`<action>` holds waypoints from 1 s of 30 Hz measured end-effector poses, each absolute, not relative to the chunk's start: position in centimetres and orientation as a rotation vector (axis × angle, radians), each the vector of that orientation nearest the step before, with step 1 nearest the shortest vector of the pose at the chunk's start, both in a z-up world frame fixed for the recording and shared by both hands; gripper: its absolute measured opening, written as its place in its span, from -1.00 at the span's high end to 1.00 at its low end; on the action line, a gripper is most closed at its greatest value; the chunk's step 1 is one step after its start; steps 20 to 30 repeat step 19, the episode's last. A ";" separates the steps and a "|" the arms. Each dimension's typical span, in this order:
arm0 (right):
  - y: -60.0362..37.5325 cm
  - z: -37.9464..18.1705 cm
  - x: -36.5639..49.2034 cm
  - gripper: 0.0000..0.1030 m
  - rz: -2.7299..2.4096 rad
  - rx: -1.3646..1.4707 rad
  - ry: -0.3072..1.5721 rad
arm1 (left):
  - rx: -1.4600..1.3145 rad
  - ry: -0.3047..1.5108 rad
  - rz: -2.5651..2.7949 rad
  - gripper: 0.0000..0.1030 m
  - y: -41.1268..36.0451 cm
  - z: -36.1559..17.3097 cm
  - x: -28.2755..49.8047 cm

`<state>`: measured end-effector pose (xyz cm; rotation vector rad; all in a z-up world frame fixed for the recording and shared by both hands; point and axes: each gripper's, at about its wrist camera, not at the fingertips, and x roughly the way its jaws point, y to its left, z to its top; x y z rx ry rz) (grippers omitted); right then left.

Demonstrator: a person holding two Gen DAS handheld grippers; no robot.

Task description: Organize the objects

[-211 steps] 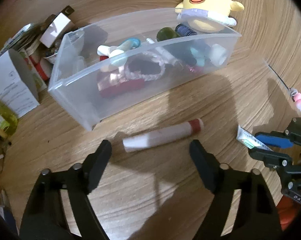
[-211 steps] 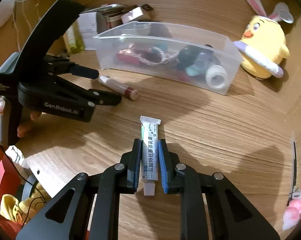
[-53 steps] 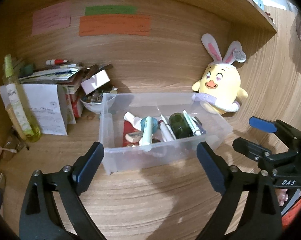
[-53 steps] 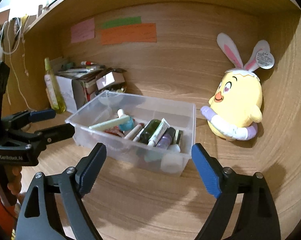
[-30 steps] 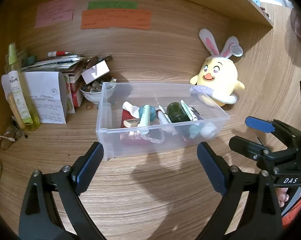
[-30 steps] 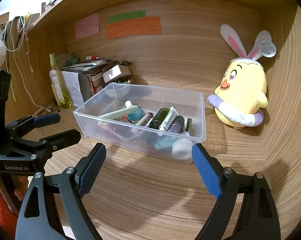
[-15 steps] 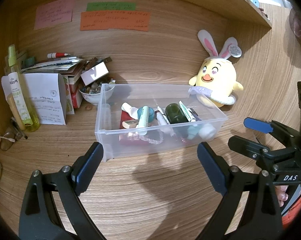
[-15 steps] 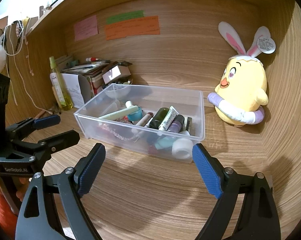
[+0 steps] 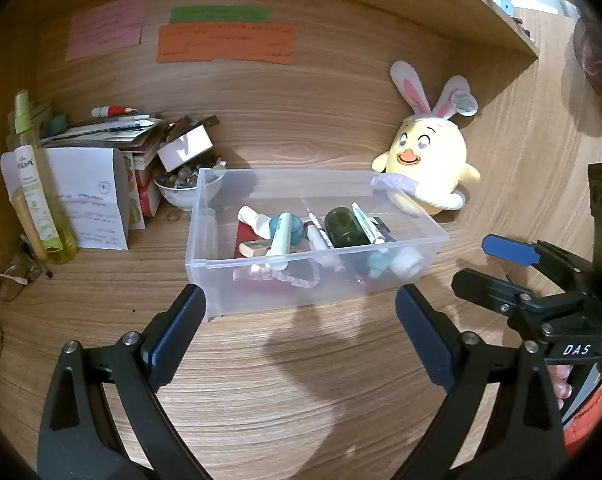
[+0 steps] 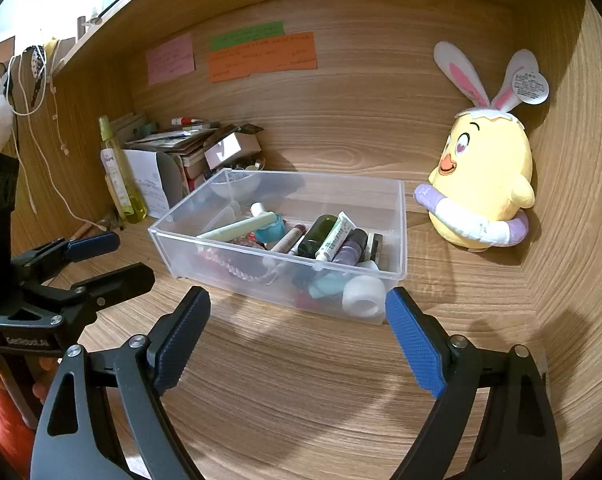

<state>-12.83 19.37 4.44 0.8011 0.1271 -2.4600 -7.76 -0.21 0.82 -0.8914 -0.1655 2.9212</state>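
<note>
A clear plastic bin (image 9: 261, 276) (image 10: 189, 256) stands on the wooden desk, holding several small things: a white tube with green print (image 10: 335, 236), a red-capped white tube (image 9: 317, 234), a dark green bottle (image 9: 343, 232), a pale green stick (image 10: 237, 229) and a white roll (image 10: 363, 294). My left gripper (image 9: 299, 338) hovers in front of the bin, open and empty. My right gripper (image 10: 297, 336) also hangs open and empty in front of the bin. Each gripper appears in the other's view, the right one (image 9: 497, 262) at the right edge, the left one (image 10: 113, 258) at the left edge.
A yellow chick plush with rabbit ears (image 10: 481, 192) sits right of the bin against the back wall. Left of the bin stand a bowl of small items (image 9: 185, 188), stacked boxes and papers (image 9: 101, 184) and a yellow-green spray bottle (image 9: 37, 192). Bare desk lies in front.
The red-capped tube and the white tube that lay on the desk earlier now lie in the bin. Both grippers stand back, open and empty. Over the last second nothing has moved.
</note>
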 end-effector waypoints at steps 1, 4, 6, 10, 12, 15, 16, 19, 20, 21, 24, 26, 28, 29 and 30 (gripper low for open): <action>19.4 4.4 -12.9 -0.71 -2.459 0.801 0.127 | -0.889 -0.161 2.923 -0.90 -0.1 0.8 -7.7; 19.5 4.5 -12.8 -0.71 -2.462 0.803 0.119 | -0.891 -0.149 2.922 -0.91 0.2 0.8 -7.7; 19.5 4.5 -12.7 -0.71 -2.462 0.805 0.116 | -0.892 -0.153 2.909 -0.91 0.3 0.7 -7.7; 19.5 4.3 -12.8 -0.71 -2.464 0.815 0.110 | -0.909 -0.178 2.885 -0.91 0.3 0.5 -7.8; 19.5 4.3 -12.8 -0.71 -2.463 0.820 0.106 | -0.907 -0.186 2.883 -0.91 0.3 0.4 -7.9; 19.5 4.2 -12.9 -0.72 -2.463 0.825 0.101 | -0.899 -0.176 2.895 -0.91 0.4 0.3 -7.9; 19.5 4.2 -12.9 -0.72 -2.463 0.827 0.099 | -0.897 -0.174 2.894 -0.91 0.4 0.2 -7.9; 19.5 4.1 -13.0 -0.72 -2.465 0.829 0.097 | -0.901 -0.174 2.885 -0.92 0.4 0.2 -7.9; 19.5 4.1 -13.0 -0.72 -2.465 0.829 0.097 | -0.901 -0.174 2.885 -0.92 0.4 0.2 -7.9; 19.5 4.1 -13.0 -0.72 -2.465 0.829 0.097 | -0.901 -0.174 2.885 -0.92 0.4 0.2 -7.9; 19.5 4.1 -13.0 -0.72 -2.465 0.829 0.097 | -0.901 -0.174 2.885 -0.92 0.4 0.2 -7.9; 19.5 4.1 -13.0 -0.72 -2.465 0.829 0.097 | -0.901 -0.174 2.885 -0.92 0.4 0.2 -7.9; 19.5 4.1 -13.0 -0.72 -2.465 0.829 0.097 | -0.901 -0.174 2.885 -0.92 0.4 0.2 -7.9; 19.5 4.1 -13.0 -0.72 -2.465 0.829 0.097 | -0.901 -0.174 2.885 -0.92 0.4 0.2 -7.9; 19.5 4.1 -13.0 -0.72 -2.465 0.829 0.097 | -0.901 -0.174 2.885 -0.92 0.4 0.2 -7.9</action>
